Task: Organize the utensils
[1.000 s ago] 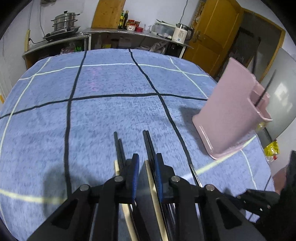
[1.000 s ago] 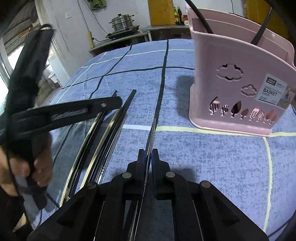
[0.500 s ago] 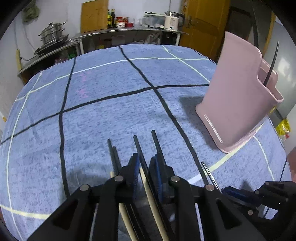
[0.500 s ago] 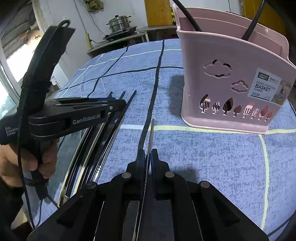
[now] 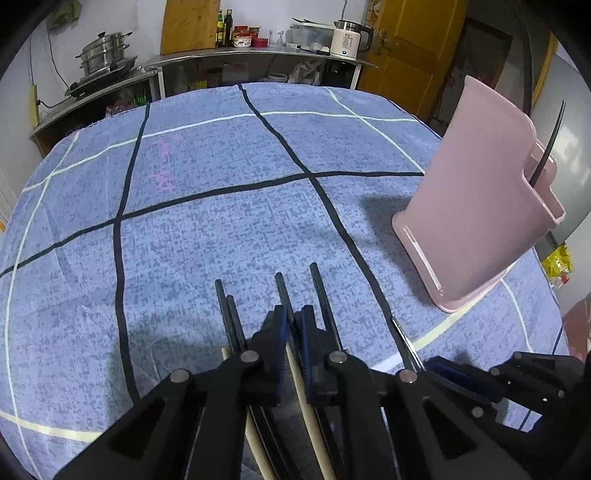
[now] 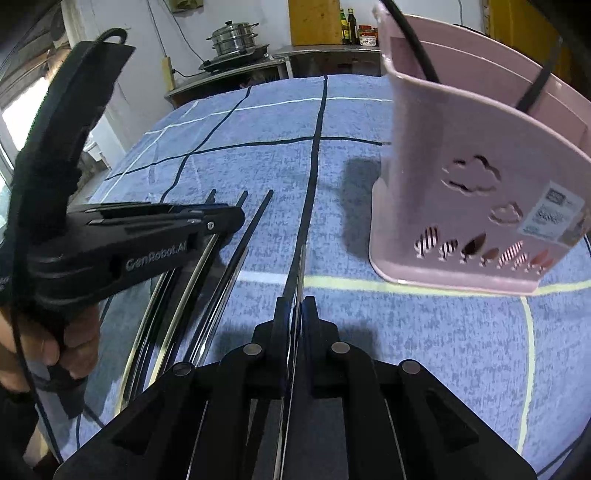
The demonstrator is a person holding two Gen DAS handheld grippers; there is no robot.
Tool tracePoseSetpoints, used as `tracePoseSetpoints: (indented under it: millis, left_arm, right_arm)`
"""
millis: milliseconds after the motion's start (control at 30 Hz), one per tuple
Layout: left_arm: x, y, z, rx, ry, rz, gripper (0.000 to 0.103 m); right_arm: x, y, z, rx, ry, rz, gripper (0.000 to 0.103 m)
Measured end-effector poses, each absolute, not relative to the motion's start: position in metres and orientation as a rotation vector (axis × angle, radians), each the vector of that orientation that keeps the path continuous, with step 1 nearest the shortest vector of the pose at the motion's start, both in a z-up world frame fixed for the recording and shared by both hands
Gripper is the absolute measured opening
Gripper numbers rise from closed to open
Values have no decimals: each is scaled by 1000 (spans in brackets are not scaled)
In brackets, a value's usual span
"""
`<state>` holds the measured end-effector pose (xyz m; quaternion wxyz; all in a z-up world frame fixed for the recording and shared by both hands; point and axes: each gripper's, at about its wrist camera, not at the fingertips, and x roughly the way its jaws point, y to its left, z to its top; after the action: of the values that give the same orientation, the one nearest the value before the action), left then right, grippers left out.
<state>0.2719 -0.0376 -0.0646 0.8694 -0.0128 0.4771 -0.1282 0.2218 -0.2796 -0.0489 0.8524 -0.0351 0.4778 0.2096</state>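
Several black chopsticks (image 5: 226, 310) with pale handles lie side by side on the blue checked tablecloth (image 5: 221, 221). My left gripper (image 5: 291, 325) is shut on one black chopstick (image 5: 282, 291) low over the cloth. My right gripper (image 6: 294, 314) is shut on another chopstick (image 6: 297, 273), a thin dark one pointing forward, just right of the others. The left gripper also shows in the right wrist view (image 6: 221, 221) over the row of chopsticks (image 6: 236, 251). A pink utensil basket (image 6: 480, 206) stands at the right, with dark utensils in it; it also shows in the left wrist view (image 5: 476, 221).
A steel counter (image 5: 221, 62) with a steamer pot (image 5: 103, 55), bottles and a kettle (image 5: 347, 35) stands behind the table. A yellow door (image 5: 406, 44) is at the back right. The table edge runs close behind the basket.
My left gripper has closed from open around the chopsticks to shut on one. My right gripper still holds its chopstick and has shifted slightly; the basket looks nearer.
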Motion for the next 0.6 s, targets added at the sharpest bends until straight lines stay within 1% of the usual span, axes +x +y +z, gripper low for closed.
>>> tracePoseSetpoints:
  millis: [300, 600]
  left_arm:
    - [265, -26, -57, -112, 986, -297, 7]
    - [246, -16, -14, -135, 904, -328, 7]
  right_arm:
    - [231, -274, -46, -58, 1009, 477, 5]
    - [213, -284, -8, -36, 911, 510, 5]
